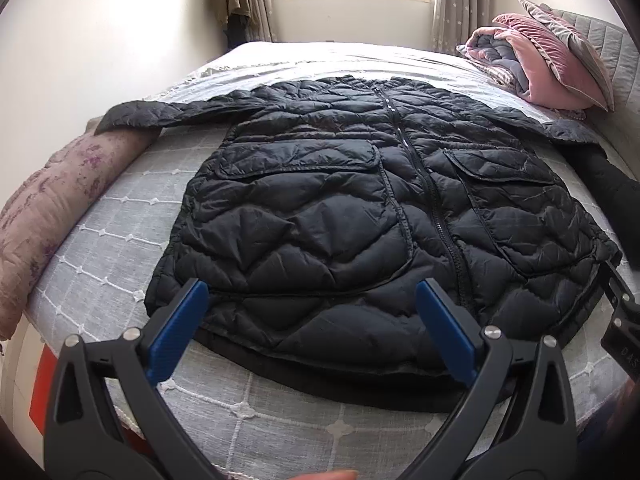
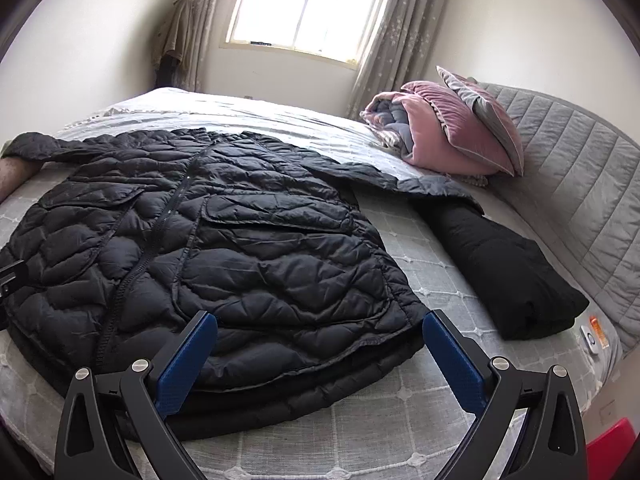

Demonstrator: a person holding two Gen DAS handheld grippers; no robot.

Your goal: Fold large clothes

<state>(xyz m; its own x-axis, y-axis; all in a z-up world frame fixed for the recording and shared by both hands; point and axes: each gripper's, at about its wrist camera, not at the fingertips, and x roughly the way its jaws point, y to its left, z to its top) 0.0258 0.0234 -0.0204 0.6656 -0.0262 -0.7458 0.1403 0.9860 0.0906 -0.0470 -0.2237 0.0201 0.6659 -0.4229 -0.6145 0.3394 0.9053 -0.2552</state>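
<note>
Black quilted jacket (image 1: 360,208) spread flat and zipped, front up, across the bed (image 1: 120,216), hem at the near edge, collar apparently toward the far edge, sleeves outstretched; no fold made; left gripper (image 1: 312,332) and right gripper (image 2: 320,356) gape empty above the hem.

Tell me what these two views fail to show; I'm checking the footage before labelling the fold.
- Jacket back and lining: hidden in both views, it lies front up on the bed.
- Left sleeve cuff: cut off at the right wrist view's left edge.
- Black bundle: what it is cannot be told; mostly cut off in the left wrist view.
- Label on the mattress: too small to read.
</note>
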